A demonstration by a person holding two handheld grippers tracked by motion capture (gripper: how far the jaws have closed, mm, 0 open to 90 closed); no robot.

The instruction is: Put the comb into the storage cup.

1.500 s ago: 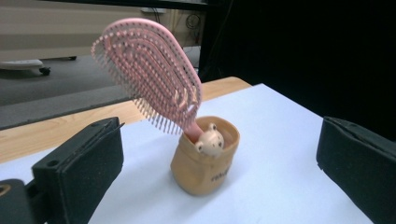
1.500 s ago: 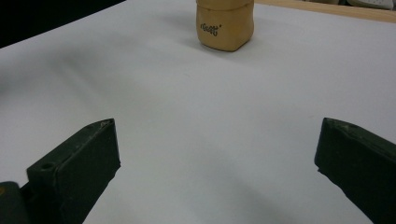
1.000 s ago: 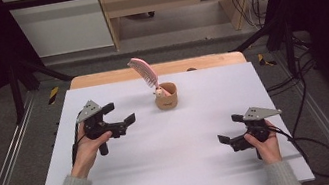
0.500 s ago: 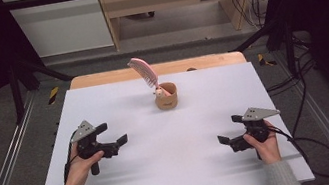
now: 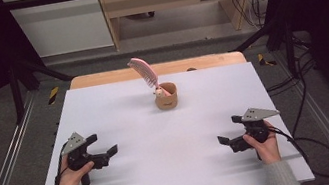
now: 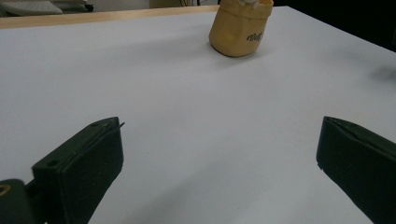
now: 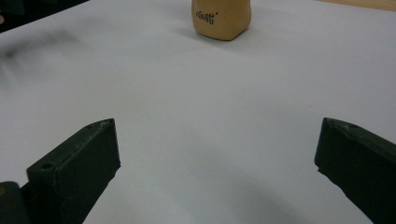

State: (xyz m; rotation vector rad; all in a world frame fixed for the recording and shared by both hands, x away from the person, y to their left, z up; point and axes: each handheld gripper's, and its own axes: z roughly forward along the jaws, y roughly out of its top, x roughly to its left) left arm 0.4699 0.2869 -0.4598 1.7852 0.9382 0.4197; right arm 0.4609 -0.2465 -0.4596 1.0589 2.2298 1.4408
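Resting low on the counter (image 5: 119,105), both grippers sit well short of the tan cup (image 5: 165,96), where a pink hairbrush (image 5: 144,72) stands tilted. The left gripper (image 5: 103,150) and right gripper (image 5: 228,131) hold their jaws wide and empty. Judging by this, the brush looks placed; any next move means reaching forward to the cup.

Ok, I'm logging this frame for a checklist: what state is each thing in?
Left tool: open, empty, low over the table.
Right tool: open, empty.
Small tan soft cup: upright, untouched.
Pink plastic hairbrush: standing in the cup, leaning, bristle head up.
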